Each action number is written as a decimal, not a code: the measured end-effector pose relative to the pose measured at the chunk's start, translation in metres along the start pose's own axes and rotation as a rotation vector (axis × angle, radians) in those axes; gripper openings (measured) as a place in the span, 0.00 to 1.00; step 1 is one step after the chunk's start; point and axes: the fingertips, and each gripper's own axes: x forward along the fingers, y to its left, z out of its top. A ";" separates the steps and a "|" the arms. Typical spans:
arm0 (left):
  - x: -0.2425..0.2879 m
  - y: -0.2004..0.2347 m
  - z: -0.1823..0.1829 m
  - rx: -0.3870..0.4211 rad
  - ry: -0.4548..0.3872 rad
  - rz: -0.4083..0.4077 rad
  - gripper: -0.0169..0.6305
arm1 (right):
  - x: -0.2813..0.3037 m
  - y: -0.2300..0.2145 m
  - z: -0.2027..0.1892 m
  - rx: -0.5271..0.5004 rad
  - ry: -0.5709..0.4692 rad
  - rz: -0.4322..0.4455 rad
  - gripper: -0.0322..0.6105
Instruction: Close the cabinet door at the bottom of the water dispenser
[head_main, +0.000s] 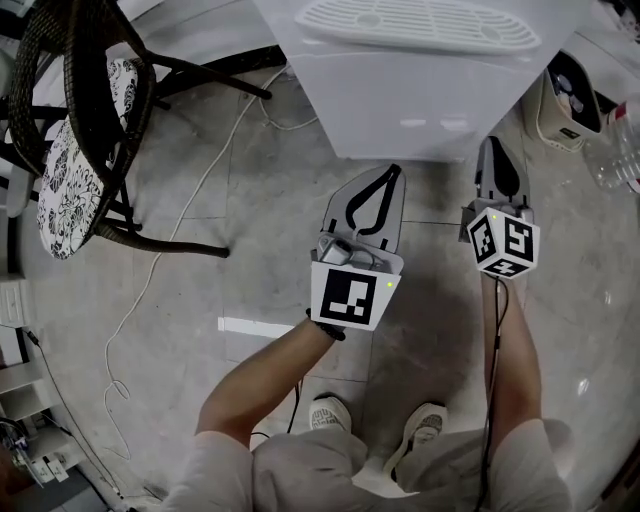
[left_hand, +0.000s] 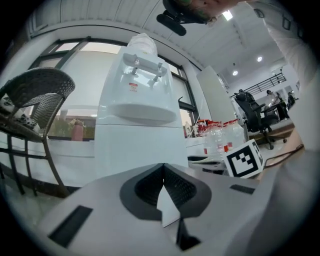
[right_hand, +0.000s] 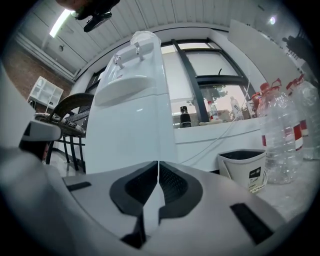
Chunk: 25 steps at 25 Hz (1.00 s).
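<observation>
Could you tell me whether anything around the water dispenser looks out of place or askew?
Nothing looks spilled or damaged; the water dispenser looks flush in front, with nothing ajar. A white cable trails loose across the floor, and a white strip lies on it.

The water dispenser (head_main: 420, 95) is a white upright unit standing on the tiled floor (head_main: 270, 210), with a slotted drip tray (head_main: 420, 25) jutting from its front below two taps (left_hand: 145, 67). Its bottom cabinet door (left_hand: 142, 150) is a plain white panel lying flush with the body, no gap showing at its edges
</observation>
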 end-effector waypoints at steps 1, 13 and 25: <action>-0.003 0.005 -0.003 -0.016 0.010 0.015 0.04 | -0.005 0.000 0.002 0.001 -0.003 -0.004 0.08; -0.039 0.040 0.026 0.025 -0.023 0.093 0.04 | -0.038 0.025 0.054 -0.003 0.012 0.081 0.08; -0.068 0.050 0.087 0.122 -0.048 0.062 0.04 | -0.079 0.055 0.133 -0.010 0.018 0.119 0.08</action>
